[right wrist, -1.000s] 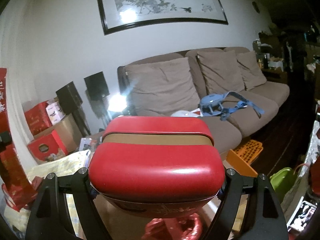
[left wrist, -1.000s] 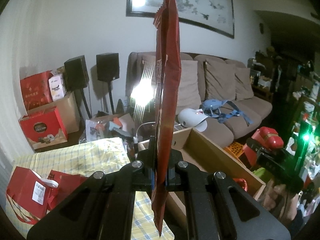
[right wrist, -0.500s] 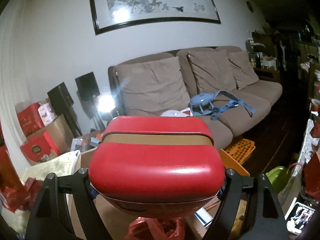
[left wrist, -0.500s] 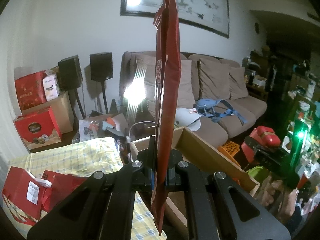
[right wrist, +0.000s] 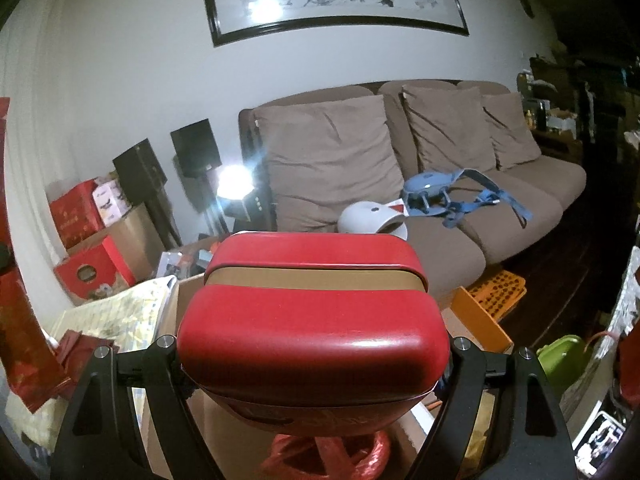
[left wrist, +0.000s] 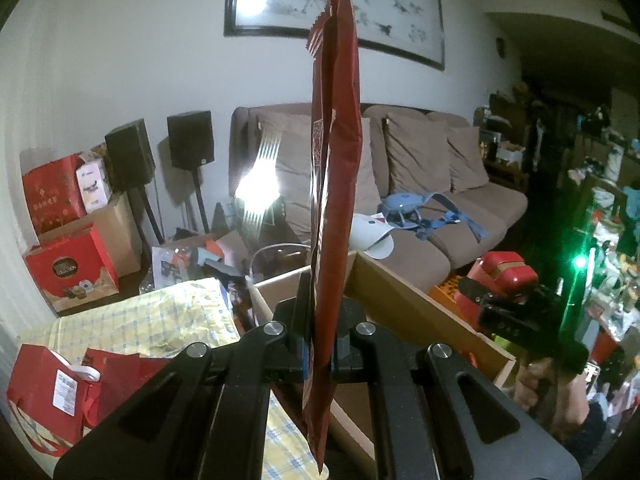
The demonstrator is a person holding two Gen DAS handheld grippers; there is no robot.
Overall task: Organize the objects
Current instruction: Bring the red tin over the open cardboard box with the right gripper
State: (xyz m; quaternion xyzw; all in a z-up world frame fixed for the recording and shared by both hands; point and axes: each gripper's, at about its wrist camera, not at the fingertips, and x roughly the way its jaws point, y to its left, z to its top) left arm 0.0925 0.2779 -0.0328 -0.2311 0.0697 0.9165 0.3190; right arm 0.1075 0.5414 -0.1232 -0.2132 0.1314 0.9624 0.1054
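Where the left wrist camera looks out, we see the left gripper (left wrist: 318,354) pressed tight on a thin red packet (left wrist: 335,184) that stands straight up, its zigzag top edge high against the wall picture (left wrist: 336,4). Our gripper tips down a little toward an open cardboard box (left wrist: 404,300). Beside the box lies a yellow checked cloth (left wrist: 160,320) with two red paper bags (left wrist: 52,392) on it. Far to the right, a hand (left wrist: 536,384) grips the right gripper (left wrist: 516,308), which holds a red tin (left wrist: 500,276) above the box's right edge. Behind we count two black speakers (left wrist: 160,148), one brown sofa (left wrist: 460,220) with big cushions, and one bright lamp (left wrist: 258,188).

From the right wrist camera, we see the right gripper (right wrist: 312,360) spread wide, with its two fingers (right wrist: 168,364) pinching the sides of the red tin (right wrist: 312,332). The tin has a tan band between its lid and its body, and it fills the middle of the view. Under it sits the open cardboard box (right wrist: 176,320) with one crumpled red plastic bag (right wrist: 328,456) inside. The red packet (right wrist: 20,320) shows at the left edge. On the sofa (right wrist: 520,208) lie one white helmet-like thing (right wrist: 368,218) and one blue strappy thing (right wrist: 452,192).
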